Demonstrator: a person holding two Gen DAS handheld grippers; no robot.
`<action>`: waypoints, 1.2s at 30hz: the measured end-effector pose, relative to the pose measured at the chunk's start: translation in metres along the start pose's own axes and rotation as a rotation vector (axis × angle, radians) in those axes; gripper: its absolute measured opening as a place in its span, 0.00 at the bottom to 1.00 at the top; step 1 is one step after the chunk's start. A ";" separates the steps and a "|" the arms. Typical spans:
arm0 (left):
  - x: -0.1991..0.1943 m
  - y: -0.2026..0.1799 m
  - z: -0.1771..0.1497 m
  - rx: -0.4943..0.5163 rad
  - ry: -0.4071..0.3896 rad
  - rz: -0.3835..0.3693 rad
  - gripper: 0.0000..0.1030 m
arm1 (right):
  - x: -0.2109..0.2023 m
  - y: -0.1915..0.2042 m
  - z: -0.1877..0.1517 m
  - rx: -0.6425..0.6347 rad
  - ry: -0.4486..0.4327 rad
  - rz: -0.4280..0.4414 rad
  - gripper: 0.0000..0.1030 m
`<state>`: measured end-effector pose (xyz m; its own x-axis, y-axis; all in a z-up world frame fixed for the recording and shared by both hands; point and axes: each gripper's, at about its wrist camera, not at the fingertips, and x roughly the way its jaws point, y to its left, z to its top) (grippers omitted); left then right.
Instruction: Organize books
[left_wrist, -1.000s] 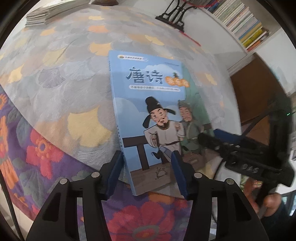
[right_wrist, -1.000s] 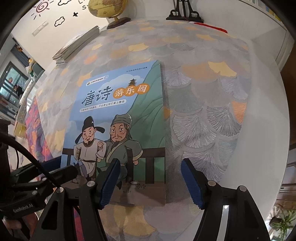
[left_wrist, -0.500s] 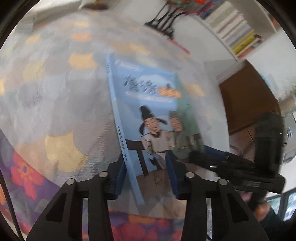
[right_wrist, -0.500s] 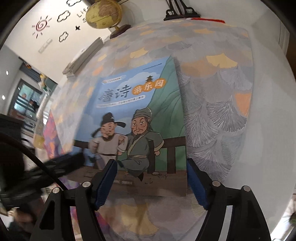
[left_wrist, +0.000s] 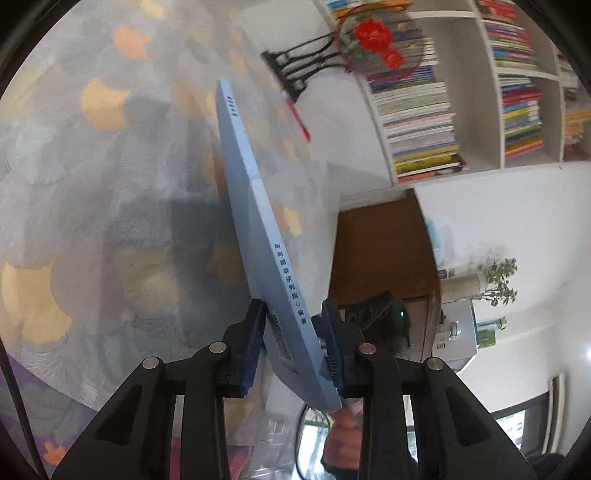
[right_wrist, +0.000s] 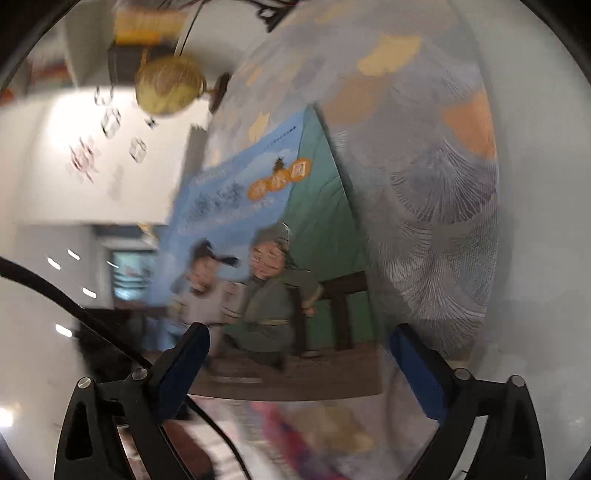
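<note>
A thin blue picture book (left_wrist: 258, 221) with two cartoon men on its cover (right_wrist: 280, 258) stands tilted on edge above the patterned tablecloth (left_wrist: 92, 184), spine facing the left wrist camera. My left gripper (left_wrist: 293, 343) has its jaws closing on the book's near corner, and both blue pads touch it. My right gripper (right_wrist: 299, 369) faces the cover from the other side. Its jaws are opening wide, and its pads stand clear of the book's lower edge. The right wrist view is blurred.
White shelves (left_wrist: 461, 110) packed with books fill the wall beyond the table. A black stand (left_wrist: 295, 70) with a round red-flowered fan (left_wrist: 376, 37) sits at the table's far edge, and a globe (right_wrist: 168, 86) at another. A brown cabinet (left_wrist: 380, 251) is beside the table.
The book has gone from lying flat on the cloth to tilted up on edge. The left jaws have narrowed onto it. The right jaws have spread and that gripper has rolled.
</note>
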<state>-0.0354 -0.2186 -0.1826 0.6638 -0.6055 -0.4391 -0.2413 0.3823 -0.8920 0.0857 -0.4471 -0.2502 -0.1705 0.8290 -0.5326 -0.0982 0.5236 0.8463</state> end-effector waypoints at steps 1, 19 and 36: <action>0.003 0.008 0.001 -0.043 0.013 -0.034 0.26 | -0.001 -0.004 0.003 0.022 0.006 0.028 0.96; 0.026 0.032 -0.001 -0.100 0.101 0.116 0.27 | -0.008 0.046 -0.016 -0.230 -0.061 -0.185 0.20; -0.008 -0.071 -0.002 0.503 0.004 0.529 0.27 | 0.020 0.123 -0.058 -0.745 -0.144 -0.534 0.22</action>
<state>-0.0247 -0.2420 -0.1163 0.5458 -0.2534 -0.7987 -0.1740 0.8981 -0.4039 0.0129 -0.3770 -0.1562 0.1973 0.5570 -0.8067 -0.7420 0.6227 0.2484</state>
